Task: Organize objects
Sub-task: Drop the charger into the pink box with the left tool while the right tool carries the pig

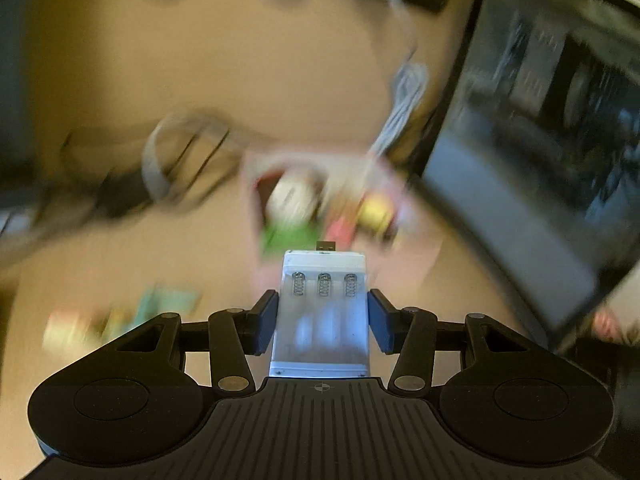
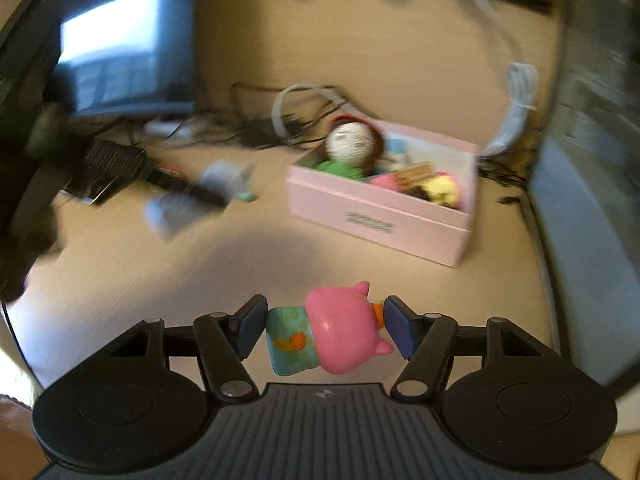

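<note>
My left gripper (image 1: 322, 322) pinches a white battery charger (image 1: 322, 308) by its long sides, spring contacts up, USB plug pointing forward; both blue pads sit flat on the casing, so that grip looks solid. My right gripper (image 2: 325, 328) clamps a pink pig toy (image 2: 328, 330) sideways, one pad on the teal body end, the other at the head by the orange bit; that's a rounded, slick surface, so I'd judge it could twist out if I swing fast. The pink box (image 2: 380, 216) sits ahead on the tan table (image 2: 200, 264), well apart from both loads, already holding a white ball (image 2: 354, 144), green and yellow items. To do this well: come over the open top, pick a free gap near the front wall, lower first, then release one hand at a time. Left view is heavily blurred, and the cables (image 2: 280, 120) behind the box are worth avoiding
</note>
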The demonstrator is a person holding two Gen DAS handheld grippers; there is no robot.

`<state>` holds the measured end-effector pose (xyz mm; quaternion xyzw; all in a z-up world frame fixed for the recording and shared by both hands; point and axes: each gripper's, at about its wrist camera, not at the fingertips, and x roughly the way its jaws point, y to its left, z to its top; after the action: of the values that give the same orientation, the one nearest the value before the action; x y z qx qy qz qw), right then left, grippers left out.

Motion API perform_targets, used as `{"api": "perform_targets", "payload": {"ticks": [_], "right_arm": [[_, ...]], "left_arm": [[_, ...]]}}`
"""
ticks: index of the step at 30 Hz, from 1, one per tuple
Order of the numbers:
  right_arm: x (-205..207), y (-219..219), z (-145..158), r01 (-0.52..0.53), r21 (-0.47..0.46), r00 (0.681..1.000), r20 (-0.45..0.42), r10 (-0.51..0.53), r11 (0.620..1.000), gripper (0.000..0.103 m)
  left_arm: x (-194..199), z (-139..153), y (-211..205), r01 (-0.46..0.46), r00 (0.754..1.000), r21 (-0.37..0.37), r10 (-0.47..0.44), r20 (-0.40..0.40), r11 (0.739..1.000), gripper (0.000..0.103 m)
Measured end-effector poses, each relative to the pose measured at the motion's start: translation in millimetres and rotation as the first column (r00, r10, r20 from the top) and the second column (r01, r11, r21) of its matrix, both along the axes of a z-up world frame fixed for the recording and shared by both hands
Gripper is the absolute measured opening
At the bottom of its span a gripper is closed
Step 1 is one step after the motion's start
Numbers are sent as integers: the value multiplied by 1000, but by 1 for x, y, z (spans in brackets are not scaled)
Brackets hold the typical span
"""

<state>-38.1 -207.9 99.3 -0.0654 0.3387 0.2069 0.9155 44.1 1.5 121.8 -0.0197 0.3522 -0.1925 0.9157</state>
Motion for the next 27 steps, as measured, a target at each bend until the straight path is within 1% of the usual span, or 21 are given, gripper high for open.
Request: {"api": "perform_targets", "payload": {"ticks": [2,4,6,8,9,10,12,14,16,18,19,21,22,24,25,27], "right_arm": [[-2,-11,0,25,11,1000,6,-25,1000,65],[-2,-22,-2,52,16,999,8,-52,999,65],[-4,-34,-3,82,21,997,3,-82,996,65],[-6,-46,-6,113,29,994,-8,-113,993,65],[-7,-52,-7,126,31,992,-15,-126,991,65],[-7,-57,-9,139,31,990,-22,-139,990,65],[-8,-66,-13,165,34,986,-37,-163,986,65],[-9,-72,-16,185,41,982,-49,-183,982,65],[-11,-75,-18,197,42,979,-53,-195,979,65],[-13,-76,-19,204,45,978,-57,-202,978,65],[-14,-76,-20,208,45,977,-60,-205,977,65],[-13,-76,-20,214,41,976,-57,-211,976,65],[-12,-75,-19,215,40,976,-54,-212,976,65],[-10,-73,-16,215,43,976,-46,-213,976,65],[-7,-71,-13,212,48,977,-42,-210,976,65],[5,-65,-3,208,69,978,-30,-207,976,65]], "left_arm": [[28,11,-25,16,998,-24,-14,65,1000,53],[60,14,-51,23,995,-74,-15,103,997,53],[83,9,-70,17,992,-114,-2,129,993,53],[98,1,-86,0,989,-122,18,148,993,53],[104,-5,-95,0,989,-106,16,146,994,53],[110,-11,-102,12,991,-67,-3,131,998,53],[122,-32,-122,64,997,53,-66,42,997,54],[128,-51,-126,60,998,87,-59,-10,994,54],[130,-62,-122,40,998,81,-36,-47,996,52],[127,-65,-113,15,998,53,-11,-69,998,52],[125,-61,-109,-2,998,28,4,-62,1000,52],[110,-47,-89,-46,999,-73,45,-20,996,52],[100,-38,-76,-62,998,-131,61,-9,989,52],[81,-24,-54,-85,996,-205,88,7,975,52],[74,-18,-45,-93,995,-219,98,13,971,52],[46,-14,-17,-102,994,-221,108,16,970,52]]}}
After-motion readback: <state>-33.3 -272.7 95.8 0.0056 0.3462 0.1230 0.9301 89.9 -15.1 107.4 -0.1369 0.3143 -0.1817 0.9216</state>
